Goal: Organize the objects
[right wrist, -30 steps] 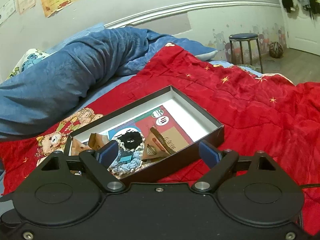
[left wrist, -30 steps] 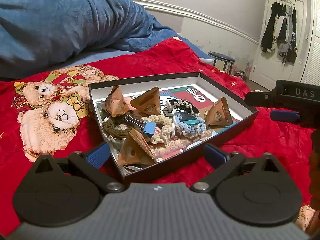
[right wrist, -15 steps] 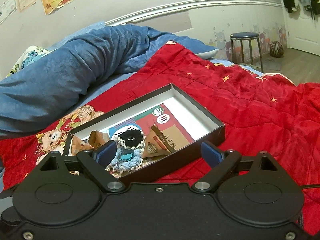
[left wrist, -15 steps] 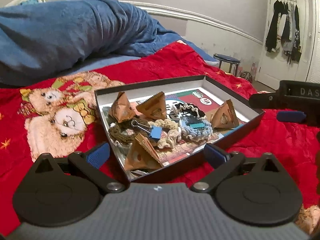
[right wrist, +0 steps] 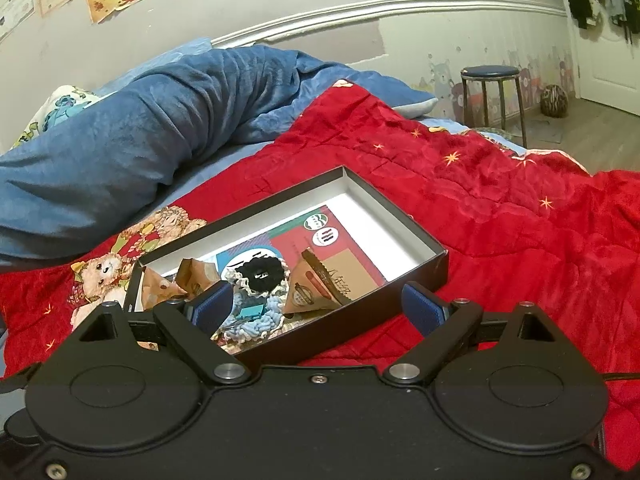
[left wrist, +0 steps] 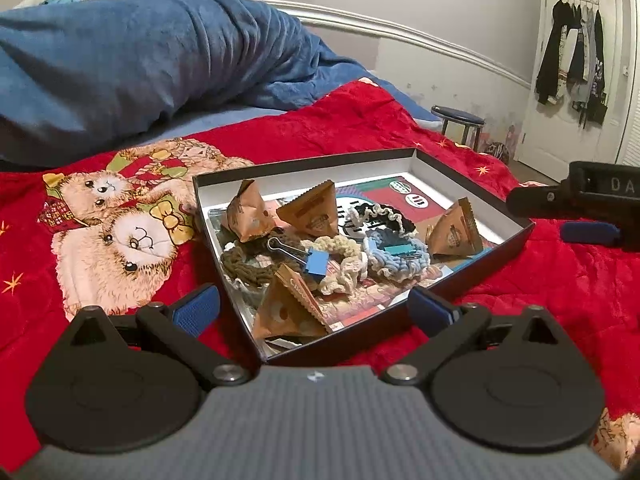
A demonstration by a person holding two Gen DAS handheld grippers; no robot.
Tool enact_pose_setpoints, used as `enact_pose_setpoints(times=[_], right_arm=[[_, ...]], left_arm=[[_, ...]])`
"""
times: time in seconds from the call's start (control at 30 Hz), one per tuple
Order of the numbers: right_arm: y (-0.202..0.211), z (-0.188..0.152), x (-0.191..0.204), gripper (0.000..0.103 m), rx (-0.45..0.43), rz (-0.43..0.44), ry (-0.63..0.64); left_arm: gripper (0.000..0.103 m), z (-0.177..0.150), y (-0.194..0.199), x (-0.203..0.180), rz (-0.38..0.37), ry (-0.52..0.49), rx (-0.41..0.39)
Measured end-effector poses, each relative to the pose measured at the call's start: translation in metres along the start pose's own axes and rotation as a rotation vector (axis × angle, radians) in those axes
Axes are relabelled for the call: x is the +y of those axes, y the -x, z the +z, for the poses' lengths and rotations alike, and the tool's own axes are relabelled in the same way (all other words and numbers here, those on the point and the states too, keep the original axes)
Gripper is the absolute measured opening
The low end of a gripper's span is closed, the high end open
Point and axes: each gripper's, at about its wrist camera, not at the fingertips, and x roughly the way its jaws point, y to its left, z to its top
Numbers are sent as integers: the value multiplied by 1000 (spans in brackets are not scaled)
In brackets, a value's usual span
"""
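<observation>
- A black box [left wrist: 472, 276] sits on a red blanket [left wrist: 360, 128], a blue duvet [left wrist: 140, 60] behind it.
- The left gripper [left wrist: 314, 310] and right gripper [right wrist: 318, 306] hover at the box's near edge, jaws wide apart, holding nothing.
- Inside the box: four brown paper packets, four crocheted scrunchies, two binder clips.

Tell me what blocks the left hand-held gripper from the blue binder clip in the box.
The left hand-held gripper, jaws open, faces the blue metal binder clip over the black cardboard box's near wall. A brown paper pyramid packet stands directly between them.
</observation>
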Motion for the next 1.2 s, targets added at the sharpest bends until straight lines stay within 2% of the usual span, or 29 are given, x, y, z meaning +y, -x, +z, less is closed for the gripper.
enact_pose_setpoints(times=[0.63, 0.77, 0.97, 1.2], right_arm=[[0, 1, 4, 92, 9, -8, 26], [0, 1, 3, 92, 14, -10, 28], [-9, 0, 5, 92, 51, -10, 43], [-20, -3, 11, 92, 96, 0, 83]], left_arm=[[103, 3, 2, 1, -9, -4, -2], [103, 3, 1, 3, 9, 10, -3], [103, 3, -2, 7, 17, 19, 8], [103, 2, -1, 5, -18, -5, 5]])
